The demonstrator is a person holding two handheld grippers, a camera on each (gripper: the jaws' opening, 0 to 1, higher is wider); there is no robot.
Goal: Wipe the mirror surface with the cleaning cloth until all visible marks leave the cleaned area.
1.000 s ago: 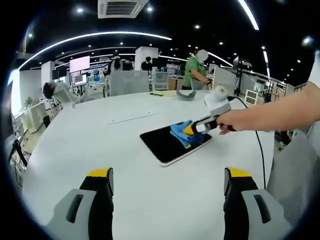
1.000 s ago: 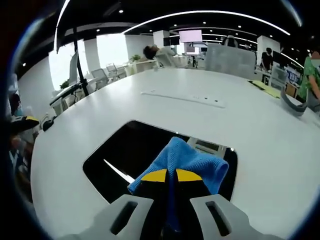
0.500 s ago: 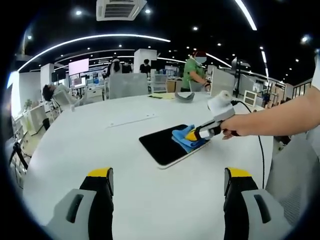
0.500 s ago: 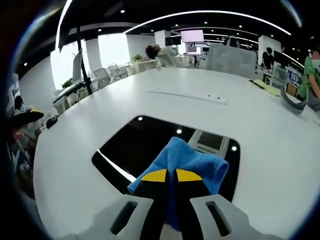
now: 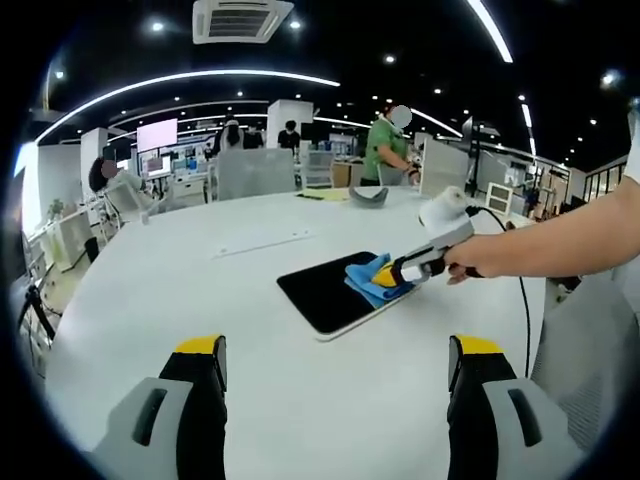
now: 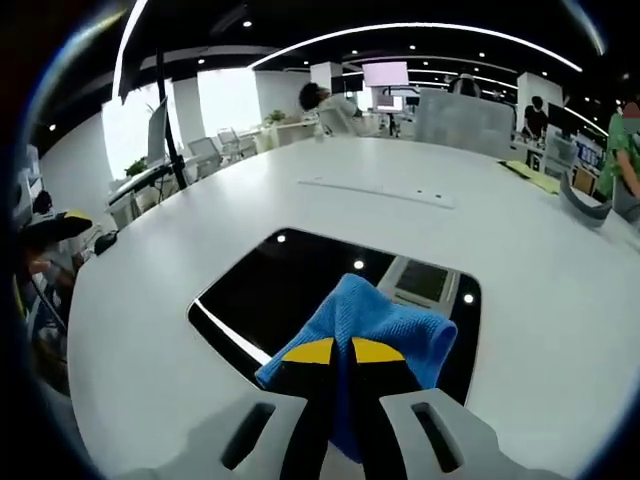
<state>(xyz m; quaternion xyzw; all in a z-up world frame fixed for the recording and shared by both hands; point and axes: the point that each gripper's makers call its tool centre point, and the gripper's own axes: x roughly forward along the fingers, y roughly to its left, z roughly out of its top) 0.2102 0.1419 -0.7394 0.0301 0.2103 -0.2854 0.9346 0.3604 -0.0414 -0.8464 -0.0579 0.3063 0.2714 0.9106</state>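
A dark rectangular mirror (image 5: 330,290) (image 6: 290,290) lies flat on the white round table (image 5: 250,340). My right gripper (image 6: 342,352) is shut on a blue cleaning cloth (image 6: 375,325), pressed on the mirror's near right part. In the left gripper view that right gripper (image 5: 392,274) comes in from the right, held by a person's hand, with the blue cloth (image 5: 368,278) on the mirror's far right end. My left gripper (image 5: 335,350) hangs open above the table, well short of the mirror, nothing between its yellow-tipped fingers (image 5: 200,350).
A long white strip (image 5: 262,240) (image 6: 375,193) lies on the table beyond the mirror. A grey curved object (image 5: 368,194) (image 6: 590,212) rests at the far edge. Office desks, chairs and people stand behind. A cable (image 5: 518,300) trails from the right gripper.
The right gripper and cloth slid slightly along the mirror toward its right end. The left gripper stayed put and open.
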